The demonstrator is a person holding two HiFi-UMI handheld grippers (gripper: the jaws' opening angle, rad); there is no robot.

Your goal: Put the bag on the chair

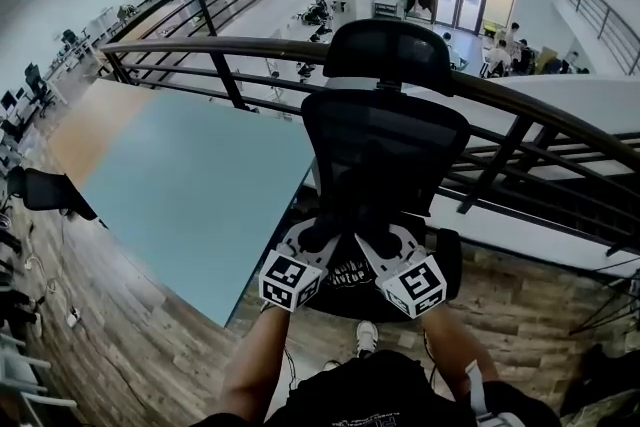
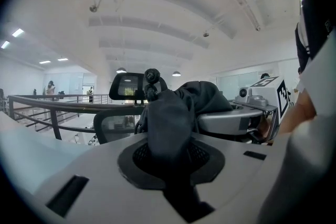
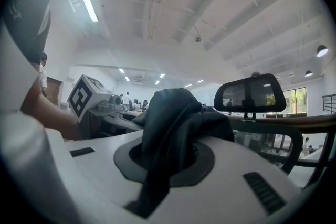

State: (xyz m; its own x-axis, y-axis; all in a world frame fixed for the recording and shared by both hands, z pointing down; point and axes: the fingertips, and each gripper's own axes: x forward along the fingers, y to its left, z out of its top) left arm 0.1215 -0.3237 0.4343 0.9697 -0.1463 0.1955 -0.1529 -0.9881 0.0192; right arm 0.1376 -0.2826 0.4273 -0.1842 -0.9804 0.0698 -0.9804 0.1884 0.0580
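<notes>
A black mesh office chair (image 1: 385, 155) with a headrest (image 1: 390, 53) stands right in front of me, against a railing. Just above its seat hangs a black bag (image 1: 350, 273) with white print, held between both grippers. My left gripper (image 1: 312, 243) is shut on the bag's left side and my right gripper (image 1: 390, 245) on its right side. In the left gripper view, dark bag fabric (image 2: 202, 97) bunches out of the left gripper (image 2: 168, 131), with the right gripper (image 2: 262, 97) beyond it. The right gripper view shows the same fabric (image 3: 173, 105) clamped in the right gripper (image 3: 168, 131).
A dark metal railing (image 1: 520, 105) runs behind the chair, with a drop to a lower floor beyond it. A pale blue-green flat surface (image 1: 190, 195) lies to the left. The floor (image 1: 130, 345) is wood. Another dark chair (image 1: 45, 187) stands at far left.
</notes>
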